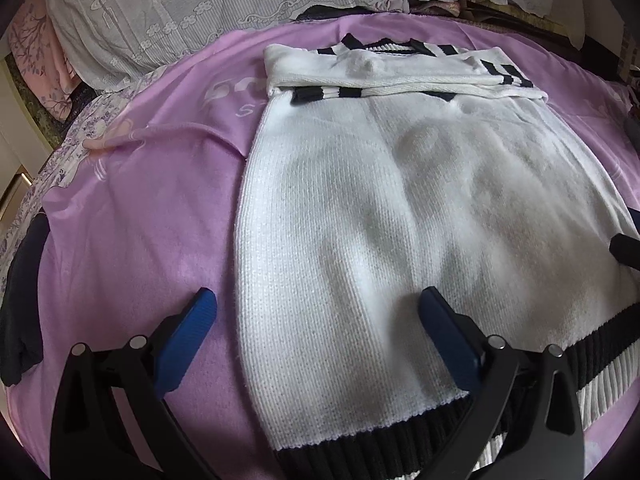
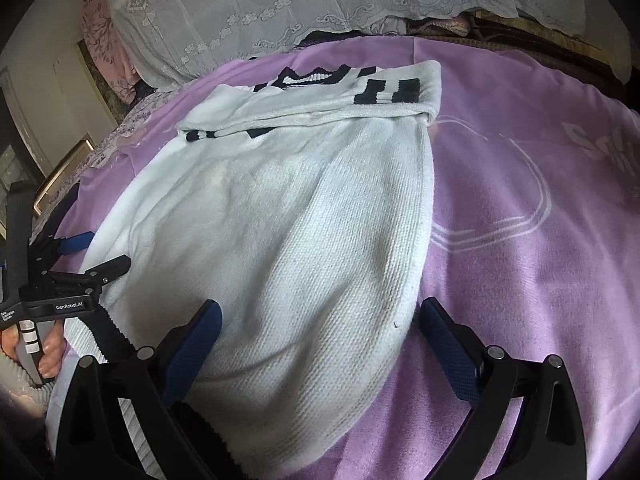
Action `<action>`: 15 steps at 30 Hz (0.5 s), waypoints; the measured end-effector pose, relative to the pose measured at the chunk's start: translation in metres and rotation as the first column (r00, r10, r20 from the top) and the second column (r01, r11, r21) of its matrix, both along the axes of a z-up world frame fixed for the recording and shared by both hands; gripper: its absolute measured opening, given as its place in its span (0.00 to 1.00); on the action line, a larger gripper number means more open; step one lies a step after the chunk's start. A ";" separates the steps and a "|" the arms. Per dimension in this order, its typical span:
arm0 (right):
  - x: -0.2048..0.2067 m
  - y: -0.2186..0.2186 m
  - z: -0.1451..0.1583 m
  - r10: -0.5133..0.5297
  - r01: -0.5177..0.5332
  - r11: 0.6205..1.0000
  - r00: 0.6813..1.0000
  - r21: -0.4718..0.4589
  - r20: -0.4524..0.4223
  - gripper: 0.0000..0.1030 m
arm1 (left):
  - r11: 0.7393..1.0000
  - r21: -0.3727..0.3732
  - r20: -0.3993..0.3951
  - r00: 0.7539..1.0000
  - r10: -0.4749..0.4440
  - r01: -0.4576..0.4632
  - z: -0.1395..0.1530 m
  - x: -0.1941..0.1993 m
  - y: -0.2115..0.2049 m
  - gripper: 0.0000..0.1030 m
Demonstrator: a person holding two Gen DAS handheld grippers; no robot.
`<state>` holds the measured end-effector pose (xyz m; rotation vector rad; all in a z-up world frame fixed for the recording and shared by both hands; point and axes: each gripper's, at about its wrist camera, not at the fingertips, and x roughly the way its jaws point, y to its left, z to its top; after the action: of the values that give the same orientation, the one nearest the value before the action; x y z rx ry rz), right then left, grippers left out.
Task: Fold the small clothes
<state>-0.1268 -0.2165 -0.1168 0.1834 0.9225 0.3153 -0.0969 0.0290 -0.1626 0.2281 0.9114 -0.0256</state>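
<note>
On the purple blanket (image 1: 132, 216) lies a white sweater (image 1: 400, 216), sleeves folded across, with both left tongs (image 1: 316, 320) and right tongs (image 2: 320, 324) released over its hem.

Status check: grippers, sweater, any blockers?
Left gripper open, right gripper open, both at hem corners. White knit sweater flat on purple blanket, sleeves folded in. Nothing obstructing.

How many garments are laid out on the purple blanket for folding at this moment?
1: a white knit sweater with black stripes, lying flat mid-blanket, sleeves folded across its far end. A dark cloth at the blanket's left edge may be another garment; unclear.
</note>
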 end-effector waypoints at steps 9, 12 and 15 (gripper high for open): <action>-0.007 -0.011 -0.001 -0.006 0.006 0.998 1.000 0.062 -0.003 0.97 | 1.000 -0.008 0.000 1.000 0.001 -0.001 0.000 -0.004 -0.001 0.96; -0.008 -0.015 -0.002 -0.006 0.007 0.996 1.000 0.093 -0.004 0.97 | 1.000 -0.012 -0.001 1.000 0.000 0.000 0.000 -0.004 0.000 0.96; -0.008 -0.018 -0.003 -0.006 0.007 0.992 1.000 0.125 -0.005 0.97 | 1.000 -0.019 -0.004 1.000 0.000 0.000 -0.001 -0.004 0.000 0.96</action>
<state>-0.1344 -0.2345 -0.1198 0.3026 0.9069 0.3674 -0.1012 0.0293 -0.1633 0.2103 0.9146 -0.0346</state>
